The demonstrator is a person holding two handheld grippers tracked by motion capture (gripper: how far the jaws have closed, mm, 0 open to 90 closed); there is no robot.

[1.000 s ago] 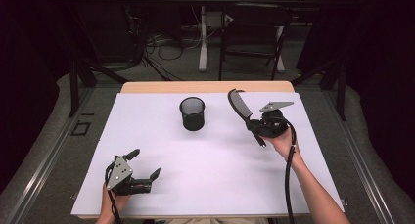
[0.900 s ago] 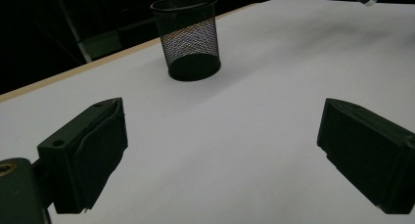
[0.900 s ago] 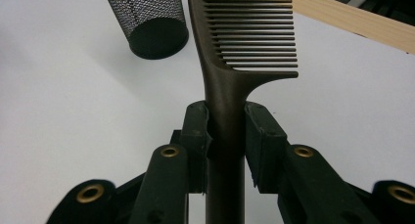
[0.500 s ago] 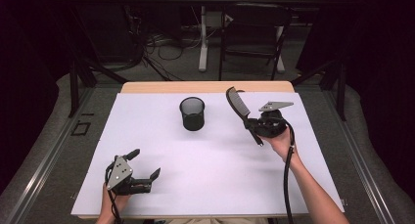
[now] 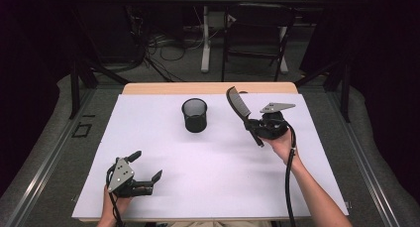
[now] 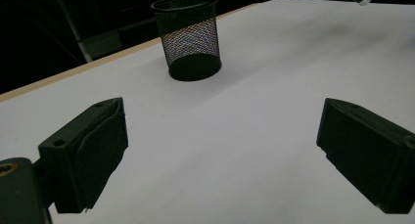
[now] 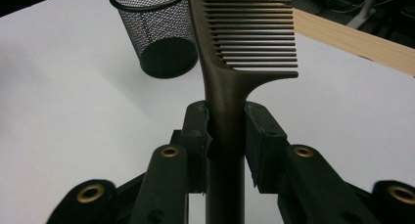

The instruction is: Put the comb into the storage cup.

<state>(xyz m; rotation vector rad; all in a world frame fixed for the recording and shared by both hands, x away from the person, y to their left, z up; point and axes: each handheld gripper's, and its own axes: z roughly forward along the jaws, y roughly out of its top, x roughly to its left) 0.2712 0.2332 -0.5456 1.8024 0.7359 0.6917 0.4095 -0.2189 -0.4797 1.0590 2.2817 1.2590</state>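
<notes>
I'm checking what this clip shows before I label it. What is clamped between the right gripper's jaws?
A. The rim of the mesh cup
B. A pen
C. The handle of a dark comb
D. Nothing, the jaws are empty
C: in the right gripper view, the right gripper has its jaws pressed on either side of the comb handle, while the mesh cup stands apart on the table.

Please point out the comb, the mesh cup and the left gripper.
comb (image 7: 227, 94): right gripper view, on its handle.
mesh cup (image 5: 194, 119): high view, on its wall.
left gripper (image 5: 146, 165): high view, between its fingertips.
</notes>
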